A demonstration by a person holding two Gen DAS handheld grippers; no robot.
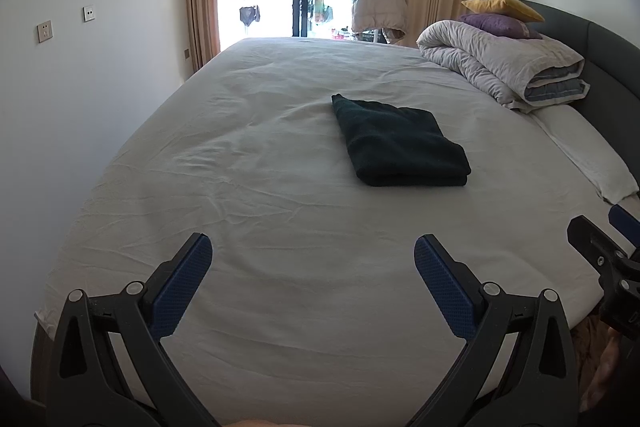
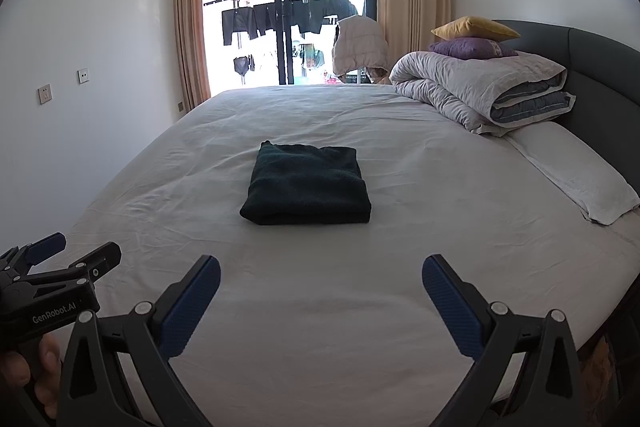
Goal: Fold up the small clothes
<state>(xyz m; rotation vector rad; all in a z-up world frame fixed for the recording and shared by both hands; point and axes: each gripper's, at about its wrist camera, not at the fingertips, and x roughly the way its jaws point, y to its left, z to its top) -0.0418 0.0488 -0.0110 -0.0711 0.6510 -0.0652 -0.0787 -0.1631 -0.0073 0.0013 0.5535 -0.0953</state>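
A dark green garment (image 1: 400, 143), folded into a neat rectangle, lies on the white bed sheet (image 1: 260, 167) near the middle of the bed; it also shows in the right wrist view (image 2: 306, 185). My left gripper (image 1: 313, 251) is open and empty, above the near part of the bed, well short of the garment. My right gripper (image 2: 321, 273) is open and empty too, also short of the garment. The left gripper shows at the left edge of the right wrist view (image 2: 76, 251), and the right gripper at the right edge of the left wrist view (image 1: 596, 227).
A rolled grey duvet (image 1: 504, 67) with a purple cushion (image 1: 498, 25) and a yellow cushion (image 1: 502, 7) lies at the far right by the grey headboard (image 1: 608, 39). A white pillow (image 1: 588, 155) lies in front of it. A white wall is on the left, a glass door behind.
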